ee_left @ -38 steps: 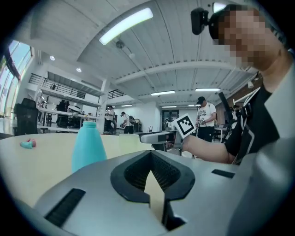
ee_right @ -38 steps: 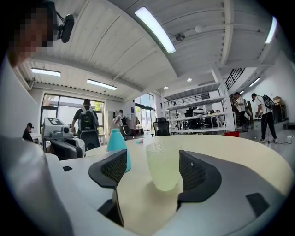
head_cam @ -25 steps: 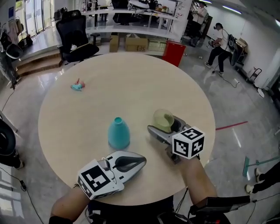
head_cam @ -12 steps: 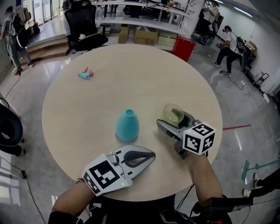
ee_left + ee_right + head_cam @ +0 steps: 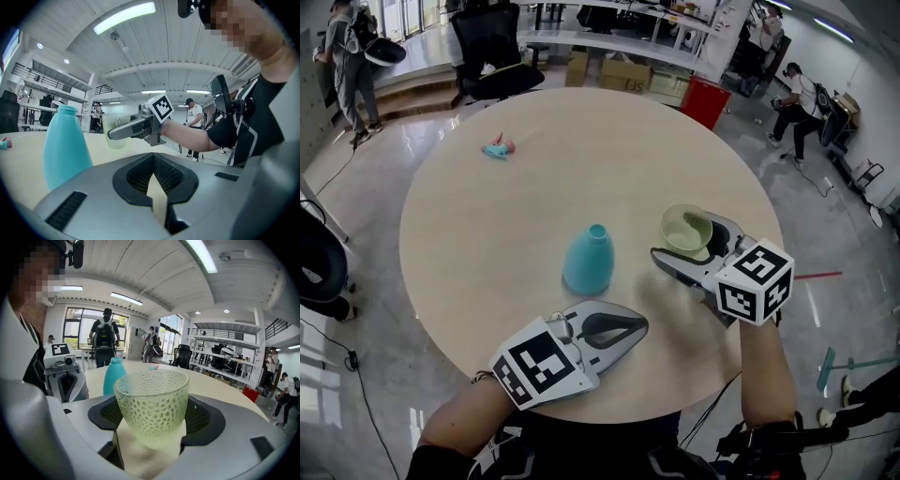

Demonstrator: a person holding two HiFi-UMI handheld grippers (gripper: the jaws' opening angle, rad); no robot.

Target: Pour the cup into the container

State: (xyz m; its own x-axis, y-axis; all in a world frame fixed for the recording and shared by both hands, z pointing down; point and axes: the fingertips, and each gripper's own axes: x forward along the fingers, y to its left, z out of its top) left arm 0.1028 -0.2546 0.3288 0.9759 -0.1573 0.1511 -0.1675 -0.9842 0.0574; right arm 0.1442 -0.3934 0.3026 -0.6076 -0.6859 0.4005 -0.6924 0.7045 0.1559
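Observer: Since one second ago the head view has swung, so everything sits further right in it; the cup-to-container spacing reads unchanged.

Checker: Grippers?

Observer: Right gripper [image 5: 684,246] has its jaws closed on the lower wall of the pale green dimpled glass cup [image 5: 152,401], which is upright, mouth up. Left gripper [image 5: 639,326] has its jaws together with nothing between them, and lies near the table edge.

Checker: Location?

Observer: Cup is over the round beige wooden table [image 5: 487,234], to the right of the teal bottle-shaped container with a narrow neck [image 5: 588,260], near but apart. Cannot tell whether the cup base touches the table.

Checker: Handling?

Observer: Judgement: glass is stiff, brittle and probably light. The dimples should give the pads some bite, but the wall tapers downward, so slipping is possible when tipped. Low grip leaves the rim free. The container's mouth is small, so it needs a slow pour.

Checker: Appearance?

Observer: Translucent, textured all round, smooth rim. No contents discernible.
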